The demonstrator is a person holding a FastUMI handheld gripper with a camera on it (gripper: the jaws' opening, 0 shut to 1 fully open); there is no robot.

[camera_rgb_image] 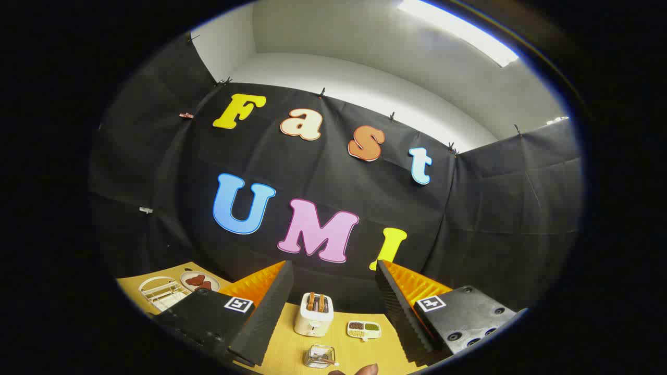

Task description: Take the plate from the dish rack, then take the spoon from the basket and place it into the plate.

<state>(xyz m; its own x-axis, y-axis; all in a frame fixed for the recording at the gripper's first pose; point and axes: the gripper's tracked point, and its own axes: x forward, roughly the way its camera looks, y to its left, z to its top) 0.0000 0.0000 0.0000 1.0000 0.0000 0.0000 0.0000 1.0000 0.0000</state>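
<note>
A: Where do things sit, taking the toaster (313, 314) as the mark?

B: It stands on the yellow surface (281, 344), between the two fingers of the hand-held gripper (333, 312) and beyond them, with two slices in its slots. The fingers are spread wide and hold nothing.

A: And the spoon?

B: In the clear basket (319, 357), just nearer the camera than the toaster; the spoon (325, 359) lies across it. Close by that basket a person's fingertips (365, 370) show.

A: The plate?

B: Well off to the toaster's left is the white wire dish rack (159, 291), and the plate (199, 280) lies flat just beside the rack, with dark reddish pieces on it. To the toaster's right sits a small divided dish (363, 329) of grains.
</note>
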